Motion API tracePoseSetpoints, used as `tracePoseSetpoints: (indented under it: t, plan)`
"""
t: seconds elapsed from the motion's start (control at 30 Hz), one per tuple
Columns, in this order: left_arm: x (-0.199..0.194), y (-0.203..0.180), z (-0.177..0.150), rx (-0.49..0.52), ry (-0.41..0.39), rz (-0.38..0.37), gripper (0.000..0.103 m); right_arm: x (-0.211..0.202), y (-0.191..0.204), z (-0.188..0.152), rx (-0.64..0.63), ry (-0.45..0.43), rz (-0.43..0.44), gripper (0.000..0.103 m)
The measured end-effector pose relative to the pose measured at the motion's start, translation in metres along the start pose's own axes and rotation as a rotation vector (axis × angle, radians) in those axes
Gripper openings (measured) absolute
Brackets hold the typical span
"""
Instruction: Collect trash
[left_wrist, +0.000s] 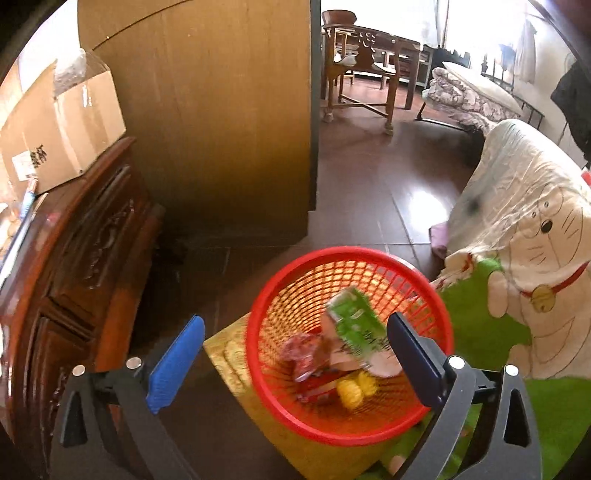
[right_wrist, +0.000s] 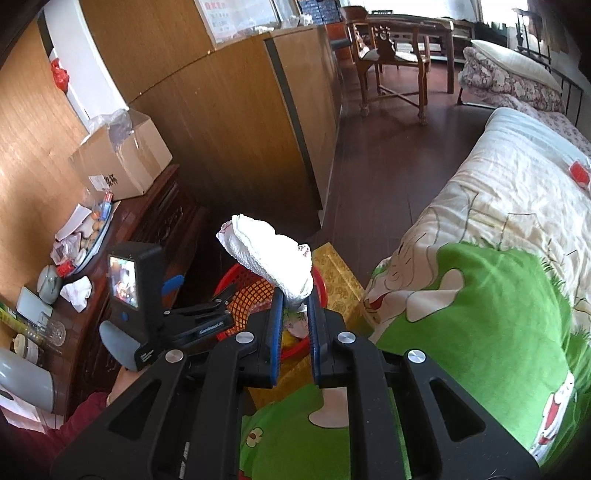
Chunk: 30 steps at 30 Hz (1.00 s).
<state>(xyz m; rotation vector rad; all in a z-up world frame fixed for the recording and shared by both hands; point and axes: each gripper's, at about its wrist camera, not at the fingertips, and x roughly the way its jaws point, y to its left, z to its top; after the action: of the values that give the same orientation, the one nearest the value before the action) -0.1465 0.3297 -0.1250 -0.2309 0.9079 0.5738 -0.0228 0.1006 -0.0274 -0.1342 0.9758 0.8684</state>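
A red mesh basket (left_wrist: 258, 376) stands on the floor beside the bed, holding a green packet (left_wrist: 354, 325), a reddish wrapper (left_wrist: 299, 350) and yellow pieces (left_wrist: 356, 389). My left gripper (left_wrist: 295, 362) is open and empty, its fingers spread above the basket, the right finger over its rim. My right gripper (right_wrist: 295, 299) is shut on a crumpled white tissue (right_wrist: 269, 254), held just above the red basket (right_wrist: 236, 284). The left gripper's body (right_wrist: 155, 306) shows to the left of it.
A bed with a green and cream cartoon quilt (right_wrist: 480, 295) lies on the right. A dark carved wooden cabinet (left_wrist: 85, 258) on the left carries a cardboard box (left_wrist: 62, 133) and clutter with another crumpled tissue (right_wrist: 75, 291). A yellow box (right_wrist: 340, 284) lies under the basket. A wooden partition (left_wrist: 207, 110) stands behind.
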Motion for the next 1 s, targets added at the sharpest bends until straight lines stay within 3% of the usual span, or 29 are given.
tracePoseSetpoints:
  t: [0.2, 0.47, 0.53, 0.6, 0.7, 1.0]
  plan:
    - [-0.001, 0.023, -0.005, -0.042, 0.003, 0.02, 0.097, 0.033, 0.017, 0.012, -0.029, 0.068, 0.03, 0.014]
    - [-0.001, 0.049, -0.007, -0.073, 0.005, 0.102, 0.097, 0.094, 0.044, 0.027, -0.083, 0.166, 0.057, 0.018]
    - [-0.001, 0.05, -0.007, -0.068, 0.005, 0.108, 0.097, 0.111, 0.049, 0.026, -0.119, 0.18, 0.049, 0.026]
    - [-0.001, 0.05, -0.008, -0.064, 0.009, 0.109, 0.097, 0.118, 0.049, 0.021, -0.136, 0.17, 0.016, 0.052]
    - [0.001, 0.05, -0.007, -0.062, 0.016, 0.103, 0.097, 0.119, 0.045, 0.019, -0.109, 0.178, 0.045, 0.053]
    - [-0.017, 0.04, 0.004, -0.037, -0.019, 0.105, 0.097, 0.085, 0.023, 0.02, -0.001, 0.079, 0.1, 0.053]
